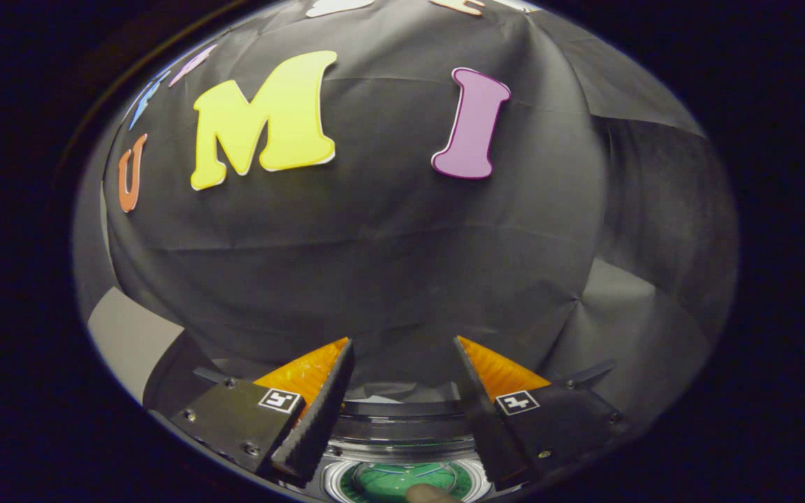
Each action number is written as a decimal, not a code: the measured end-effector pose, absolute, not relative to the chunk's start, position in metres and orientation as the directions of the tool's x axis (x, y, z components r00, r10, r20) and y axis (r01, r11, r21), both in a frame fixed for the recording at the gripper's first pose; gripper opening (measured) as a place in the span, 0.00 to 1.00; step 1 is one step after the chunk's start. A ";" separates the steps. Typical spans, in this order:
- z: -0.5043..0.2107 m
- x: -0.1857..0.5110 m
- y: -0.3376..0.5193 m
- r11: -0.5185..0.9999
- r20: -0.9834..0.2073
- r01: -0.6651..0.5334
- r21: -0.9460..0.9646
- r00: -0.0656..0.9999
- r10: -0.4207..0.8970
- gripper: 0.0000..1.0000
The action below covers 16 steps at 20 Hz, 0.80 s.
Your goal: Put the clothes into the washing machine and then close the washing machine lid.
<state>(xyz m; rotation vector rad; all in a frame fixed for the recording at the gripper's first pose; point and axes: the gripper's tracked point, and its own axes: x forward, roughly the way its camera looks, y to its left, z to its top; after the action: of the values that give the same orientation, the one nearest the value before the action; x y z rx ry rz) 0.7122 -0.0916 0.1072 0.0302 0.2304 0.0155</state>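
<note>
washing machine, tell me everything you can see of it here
Just a small part of the washing machine shows, low between the gripper's fingers and beneath them. A dark, glossy curved band, seemingly a rim or lid edge, runs across the gap. Nearer the camera sits a pale ringed surround with something green and round inside it; what the green part is cannot be told. A small brownish shape overlaps the green, unclear. The fingers stand open, one on either side, touching nothing. Whether the lid is open or closed cannot be judged.

Creased black cloth wall (388,237) across the background, pale grey panel (130,339) at its lower left
</note>
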 end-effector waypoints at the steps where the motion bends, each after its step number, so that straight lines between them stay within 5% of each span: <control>1: 0.105 0.711 -0.090 0.999 -0.210 -0.022 0.037 0.977 0.029 0.87; 4: 0.107 0.711 -0.094 0.999 -0.167 -0.016 0.051 0.986 0.024 0.96; 16: 0.104 0.678 -0.097 0.998 -0.013 0.021 0.055 1.000 -0.020 0.96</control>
<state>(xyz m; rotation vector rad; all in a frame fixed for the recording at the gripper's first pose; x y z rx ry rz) 0.6780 -0.0970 0.1039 0.0554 0.0126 -0.0204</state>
